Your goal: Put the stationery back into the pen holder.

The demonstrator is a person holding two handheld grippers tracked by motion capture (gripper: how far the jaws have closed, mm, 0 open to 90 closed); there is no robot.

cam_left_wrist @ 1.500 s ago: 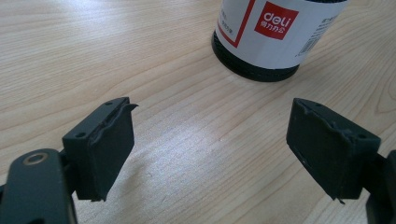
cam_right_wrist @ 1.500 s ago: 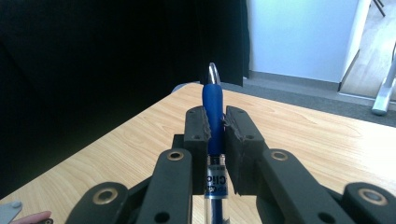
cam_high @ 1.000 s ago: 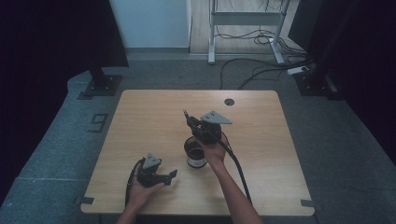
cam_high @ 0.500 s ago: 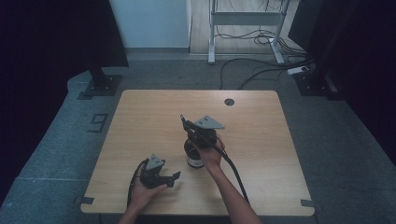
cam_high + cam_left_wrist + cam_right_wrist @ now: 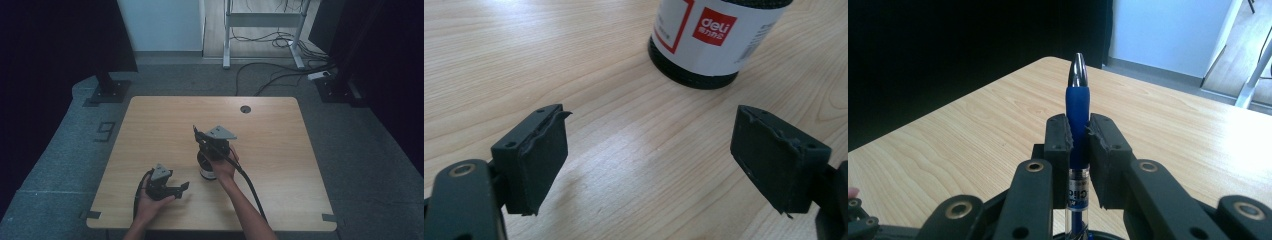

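A black pot [image 5: 719, 40] with a white label and a red logo stands upright on the wooden table [image 5: 280, 150]. In the high view the pot [image 5: 206, 169] sits at the table's middle, right below my right hand. My right gripper [image 5: 1078, 125] is shut on a blue pen [image 5: 1077, 90]; its silver tip points past the jaws. From above, that right gripper [image 5: 199, 136] hovers over the pot. My left gripper [image 5: 651, 115] stands open with bare table between its pads, the pot a short way ahead. The left gripper [image 5: 181, 186] rests low near the front edge.
A round cable hole [image 5: 245, 109] lies near the table's far edge. Cables [image 5: 270, 75] run over the grey floor behind, beside a metal stand [image 5: 260, 30]. Dark screens stand at both sides. Bare wood stretches to the right and the far left.
My right gripper with the pen has shifted slightly left, over the pot. The left gripper has stayed in place.
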